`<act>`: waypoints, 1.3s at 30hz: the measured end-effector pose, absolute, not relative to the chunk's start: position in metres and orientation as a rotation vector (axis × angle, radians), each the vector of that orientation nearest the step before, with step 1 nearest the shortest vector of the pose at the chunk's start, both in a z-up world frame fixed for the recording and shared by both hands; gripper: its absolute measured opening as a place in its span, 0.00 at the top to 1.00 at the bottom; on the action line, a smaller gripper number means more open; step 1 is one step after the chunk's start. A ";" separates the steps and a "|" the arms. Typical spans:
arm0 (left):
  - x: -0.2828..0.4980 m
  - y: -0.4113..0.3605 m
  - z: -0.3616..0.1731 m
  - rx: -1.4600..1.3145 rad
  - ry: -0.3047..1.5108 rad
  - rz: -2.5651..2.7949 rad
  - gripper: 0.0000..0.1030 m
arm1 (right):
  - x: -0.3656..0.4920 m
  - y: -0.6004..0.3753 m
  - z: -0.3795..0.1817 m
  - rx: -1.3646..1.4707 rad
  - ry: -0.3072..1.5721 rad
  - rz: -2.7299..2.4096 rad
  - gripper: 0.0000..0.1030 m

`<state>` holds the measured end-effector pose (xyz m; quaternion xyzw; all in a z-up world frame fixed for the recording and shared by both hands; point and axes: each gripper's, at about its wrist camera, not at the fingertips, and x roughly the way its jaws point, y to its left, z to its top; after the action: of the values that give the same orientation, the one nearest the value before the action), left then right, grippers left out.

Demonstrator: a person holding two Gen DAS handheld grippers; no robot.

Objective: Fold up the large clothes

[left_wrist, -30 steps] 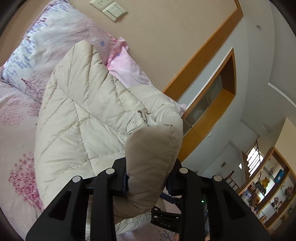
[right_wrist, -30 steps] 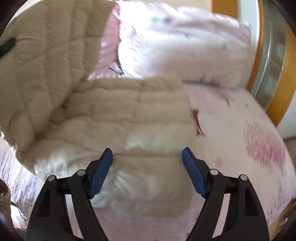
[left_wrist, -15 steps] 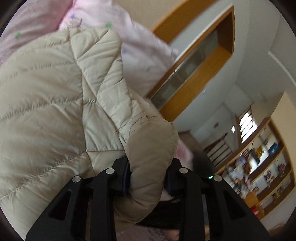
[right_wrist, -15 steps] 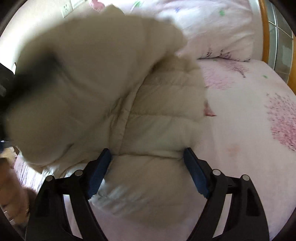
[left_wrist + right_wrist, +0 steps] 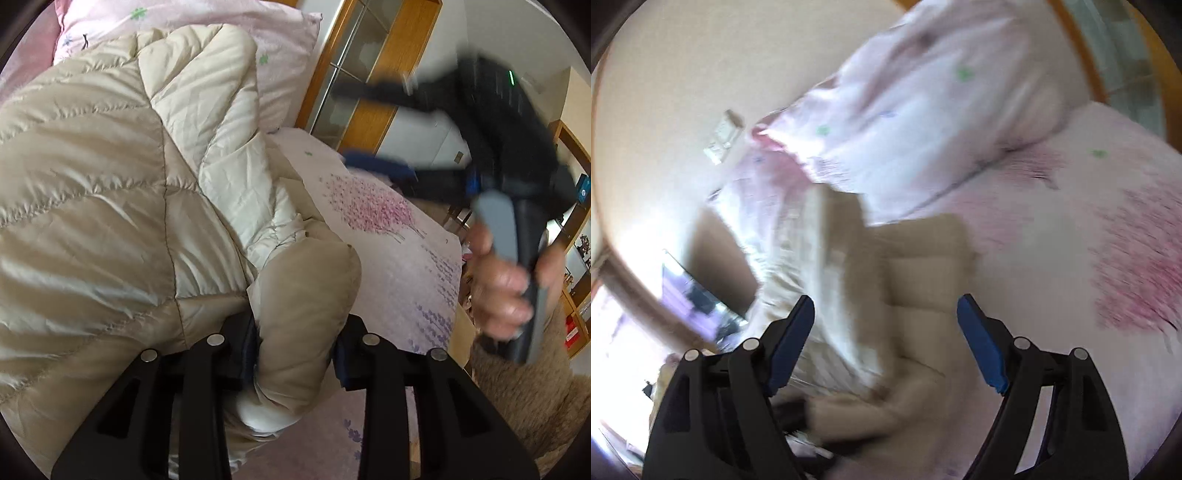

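Observation:
A beige quilted down jacket (image 5: 110, 184) lies on the pink floral bed sheet (image 5: 388, 240), its paler lining showing at a fold. My left gripper (image 5: 297, 343) pinches a puffy fold of the jacket; its jaws are opening, with the fabric still touching both pads. My right gripper (image 5: 886, 317) stands open above the blurred jacket (image 5: 916, 280), nothing between its blue pads. The left wrist view also catches the right gripper (image 5: 347, 123), motion-blurred at upper right and held by a hand (image 5: 506, 280).
A pink pillow (image 5: 288, 44) lies at the head of the bed beside a wooden frame with glass panes (image 5: 354, 74). Wall switches (image 5: 724, 136) sit above the pillow (image 5: 942, 110). Bare sheet (image 5: 1089, 240) stretches right of the jacket. A fuzzy brown sleeve (image 5: 517, 398) is at lower right.
My left gripper has swung down and across with the jacket fold, laying it over the jacket. My right gripper has lifted off the jacket and rolled, staying open.

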<state>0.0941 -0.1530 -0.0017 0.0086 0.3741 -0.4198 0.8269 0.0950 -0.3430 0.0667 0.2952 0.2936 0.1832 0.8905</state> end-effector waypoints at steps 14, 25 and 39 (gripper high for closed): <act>0.102 -0.163 0.007 0.067 0.798 -0.886 0.66 | 0.155 -0.311 0.053 0.622 0.781 0.399 0.84; 0.078 -0.078 0.105 0.059 0.617 -0.854 0.34 | 0.158 -0.331 0.033 0.726 0.817 0.391 0.84; 0.172 -0.047 0.084 0.160 0.794 -0.582 0.40 | 0.178 -0.345 0.014 0.789 0.923 0.372 0.83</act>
<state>0.1720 -0.0475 0.0843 0.0766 0.3808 -0.2791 0.8782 0.1779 -0.3451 0.0137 0.3685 0.4312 0.1735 0.8051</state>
